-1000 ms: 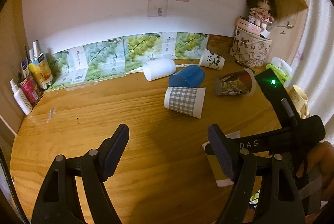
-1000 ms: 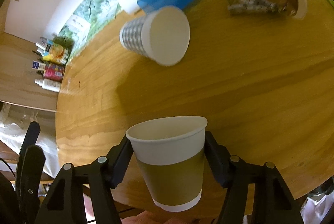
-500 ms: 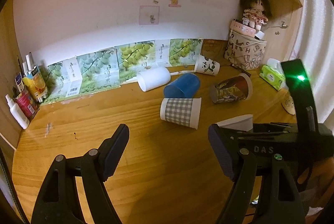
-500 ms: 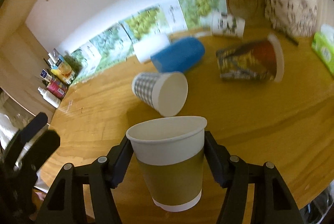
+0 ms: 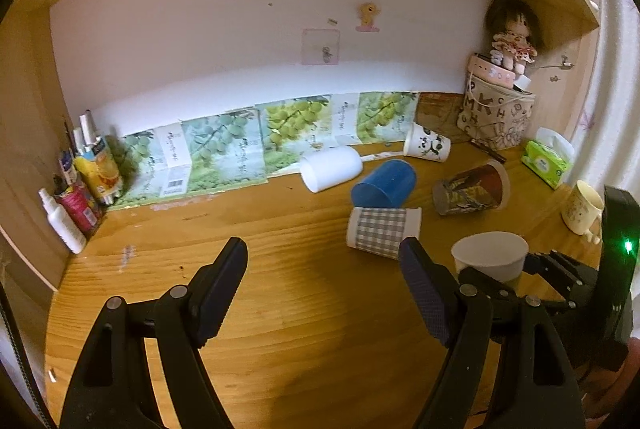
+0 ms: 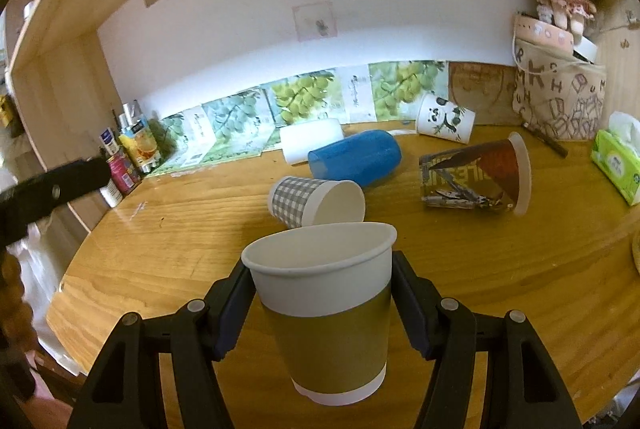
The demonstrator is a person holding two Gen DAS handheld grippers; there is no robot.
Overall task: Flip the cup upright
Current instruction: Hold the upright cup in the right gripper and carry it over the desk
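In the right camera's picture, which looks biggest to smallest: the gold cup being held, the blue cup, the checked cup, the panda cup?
1. Gold cup, though it is nearest the camera, so it is likely enlarged.
2. Blue cup.
3. Checked cup.
4. Panda cup, farthest back, so it may look shrunken.

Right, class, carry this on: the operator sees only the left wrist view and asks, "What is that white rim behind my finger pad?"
Observer: A paper cup with an olive-gold band, clamped in the right gripper.
Operator: Is it upright?
Observer: Yes, mouth up, with one of the fingers pressing on each side.
Operator: Anything inside the checked cup?
Observer: No. The checked cup lies on its side, and its open mouth shows a bare white interior.
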